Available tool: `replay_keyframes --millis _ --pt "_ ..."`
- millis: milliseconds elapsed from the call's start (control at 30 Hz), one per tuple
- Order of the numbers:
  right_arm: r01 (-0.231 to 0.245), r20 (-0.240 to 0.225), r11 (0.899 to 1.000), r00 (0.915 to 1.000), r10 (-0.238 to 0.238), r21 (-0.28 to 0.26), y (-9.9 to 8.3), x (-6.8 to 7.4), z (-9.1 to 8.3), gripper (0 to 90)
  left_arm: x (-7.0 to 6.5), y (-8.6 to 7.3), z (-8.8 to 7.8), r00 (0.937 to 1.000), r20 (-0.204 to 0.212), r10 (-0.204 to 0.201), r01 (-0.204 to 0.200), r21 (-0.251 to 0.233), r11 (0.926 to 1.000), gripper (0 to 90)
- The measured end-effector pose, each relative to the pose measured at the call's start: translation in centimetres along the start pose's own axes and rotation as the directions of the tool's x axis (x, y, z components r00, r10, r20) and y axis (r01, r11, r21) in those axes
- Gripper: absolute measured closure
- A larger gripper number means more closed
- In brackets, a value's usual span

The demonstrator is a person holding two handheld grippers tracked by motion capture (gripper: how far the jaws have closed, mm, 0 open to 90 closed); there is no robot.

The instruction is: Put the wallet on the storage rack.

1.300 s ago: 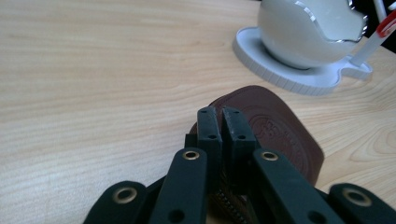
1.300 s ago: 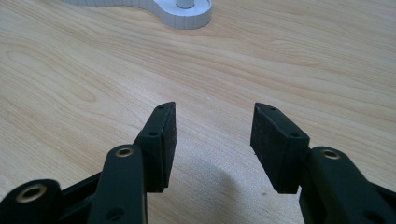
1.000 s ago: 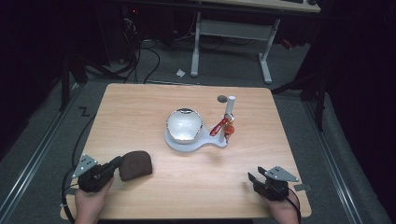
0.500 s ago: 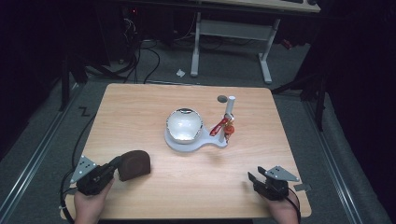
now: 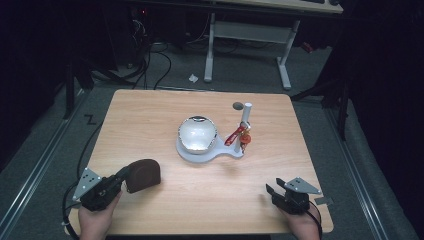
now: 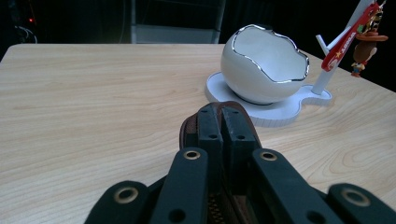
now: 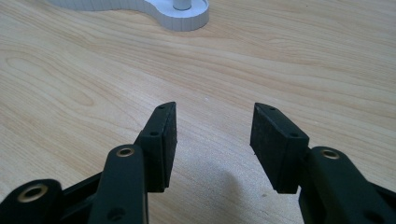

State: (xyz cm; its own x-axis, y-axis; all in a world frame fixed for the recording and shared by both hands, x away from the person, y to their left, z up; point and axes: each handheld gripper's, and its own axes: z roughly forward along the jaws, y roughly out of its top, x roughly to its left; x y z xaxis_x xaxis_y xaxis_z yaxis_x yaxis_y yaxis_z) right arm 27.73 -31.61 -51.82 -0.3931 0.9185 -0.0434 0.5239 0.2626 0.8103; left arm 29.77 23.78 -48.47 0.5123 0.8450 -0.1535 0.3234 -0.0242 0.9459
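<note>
Already the left gripper (image 5: 124,176) is clamped on the brown pouch (image 5: 143,174) at the desk's (image 5: 150,115) near-left; the right gripper (image 5: 272,191) rests part-open, holding nothing. I'd worry the thin edge grip slips when lifted, or the pouch swings into the white bowl (image 5: 198,134)

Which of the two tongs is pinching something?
The left tongs, at the table's near left corner. They are shut tight on the brown pouch. The right tongs stand apart over bare wood with nothing between them.
</note>
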Motion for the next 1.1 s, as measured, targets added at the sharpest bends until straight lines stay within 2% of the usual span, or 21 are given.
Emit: replay_keyframes --millis 233,567,667,800,1100 --pt "-0.001 0.0 1.0 1.0 0.001 -0.001 0.0 -0.1 0.0 51.4 -0.8 0.7 0.1 0.9999 0.014 0.006 -0.006 -0.009 0.9999 87.9" --pt "0.013 -0.021 1.0 0.9997 -0.014 -0.01 0.0 -0.3 0.0 51.5 -2.3 2.2 1.5 0.9994 0.027 0.021 -0.021 0.008 0.9997 88.0" --pt "0.008 -0.028 1.0 0.9996 -0.009 -0.017 0.0 -0.5 -0.1 51.5 -3.0 3.1 2.0 0.9988 0.034 0.035 -0.036 0.004 0.9994 88.0" --pt "0.001 -0.032 1.0 0.9995 -0.002 -0.023 0.0 -0.6 -0.2 51.6 -3.7 4.3 3.0 0.9982 0.05 0.034 -0.034 -0.006 0.9994 88.0" --pt "0.008 -0.043 0.999 0.999 -0.009 -0.034 0.1 -0.5 -0.3 51.6 -4.3 6.4 5.1 0.9976 0.067 0.018 -0.018 -0.014 0.9998 88.0"
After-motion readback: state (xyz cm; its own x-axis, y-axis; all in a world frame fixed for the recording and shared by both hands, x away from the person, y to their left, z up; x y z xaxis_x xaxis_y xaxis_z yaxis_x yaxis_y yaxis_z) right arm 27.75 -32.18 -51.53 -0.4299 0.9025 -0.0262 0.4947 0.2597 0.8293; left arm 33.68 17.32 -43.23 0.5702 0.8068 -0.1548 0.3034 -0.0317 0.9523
